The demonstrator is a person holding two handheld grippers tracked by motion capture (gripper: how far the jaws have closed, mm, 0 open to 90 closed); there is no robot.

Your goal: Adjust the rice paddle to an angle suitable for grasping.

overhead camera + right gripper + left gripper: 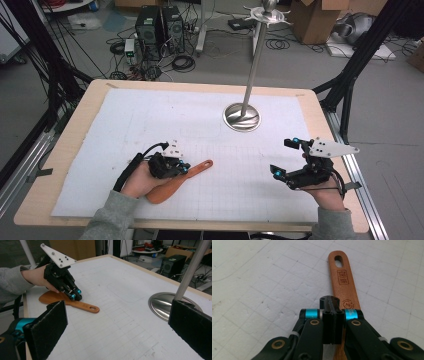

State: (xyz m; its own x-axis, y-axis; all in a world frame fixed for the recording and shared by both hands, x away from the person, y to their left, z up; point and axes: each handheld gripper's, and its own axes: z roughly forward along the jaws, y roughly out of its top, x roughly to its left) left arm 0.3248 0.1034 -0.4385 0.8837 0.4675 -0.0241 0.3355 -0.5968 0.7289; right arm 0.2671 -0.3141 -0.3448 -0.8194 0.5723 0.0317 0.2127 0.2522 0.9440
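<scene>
Down at the near edge of the table (pixel 60 170), both grey sleeves come in from the bottom, each hand wrapped around a gripper. On the left side, the left gripper (pixel 183 168) sits low over a wooden spatula (pixel 176 182) lying flat on the white gridded mat (pixel 150 115), and its jaws are pressed all the way together right on top of the handle. From the left gripper view the two black jaws meet with no gap, and the handle runs out past them, with a stamped logo and a hanging hole at the far end. I honestly can't tell if the wood is pinched or if the tips just rest on it. The spatula's broad blade points back toward the person, partly under the left hand (pixel 142 181). Over on the right, the right gripper (pixel 285 157) hovers above the mat with its jaws spread wide and nothing between them. Farther back stands a shiny metal stand (pixel 243 118) with a round base and a tall pole.
</scene>
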